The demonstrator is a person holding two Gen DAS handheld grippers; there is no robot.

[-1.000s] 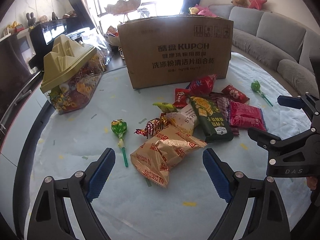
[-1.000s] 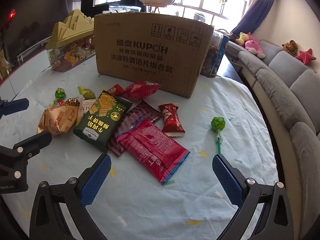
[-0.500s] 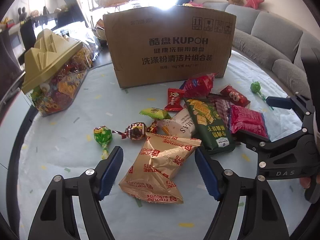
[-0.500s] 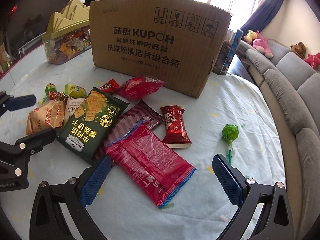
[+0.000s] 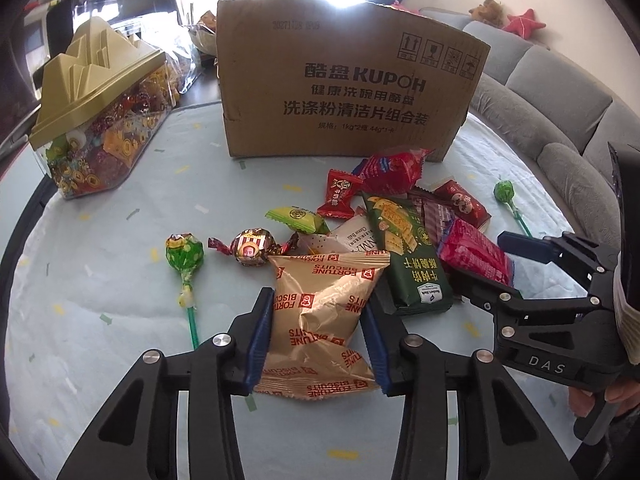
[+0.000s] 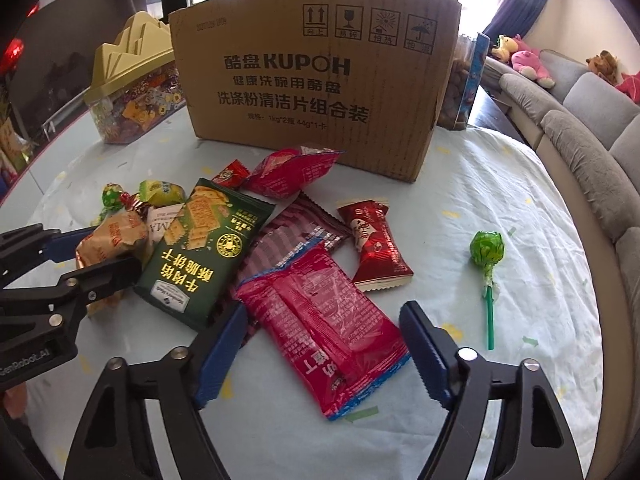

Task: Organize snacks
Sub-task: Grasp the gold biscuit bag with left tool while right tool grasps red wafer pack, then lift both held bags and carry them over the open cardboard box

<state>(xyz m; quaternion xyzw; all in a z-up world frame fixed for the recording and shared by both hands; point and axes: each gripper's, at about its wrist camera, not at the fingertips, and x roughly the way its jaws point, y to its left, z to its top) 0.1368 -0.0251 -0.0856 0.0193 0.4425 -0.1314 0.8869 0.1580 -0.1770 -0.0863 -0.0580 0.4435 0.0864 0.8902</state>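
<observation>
Snack packs lie heaped on the table in front of a cardboard box (image 5: 348, 76). My left gripper (image 5: 318, 336) has its blue pads pressed on both sides of a tan Fortune Biscuits bag (image 5: 320, 316), which lies on the table. My right gripper (image 6: 320, 356) is open and straddles a red snack pack (image 6: 324, 324) without touching it. A dark green cracker pack (image 6: 204, 248) lies to the left of the red pack. The box (image 6: 316, 80) also shows in the right wrist view.
A gold-lidded candy container (image 5: 96, 120) stands at the back left. Green lollipops (image 5: 185, 256) (image 6: 487, 252) lie at either side of the heap. Small wrapped candies (image 5: 250, 246) and red packets (image 6: 376, 248) are scattered about. A grey sofa (image 6: 592, 160) runs along the right.
Both grippers have moved forward and down to the snacks. My left gripper has closed on the tan biscuit bag. My right gripper has narrowed around the red pack.
</observation>
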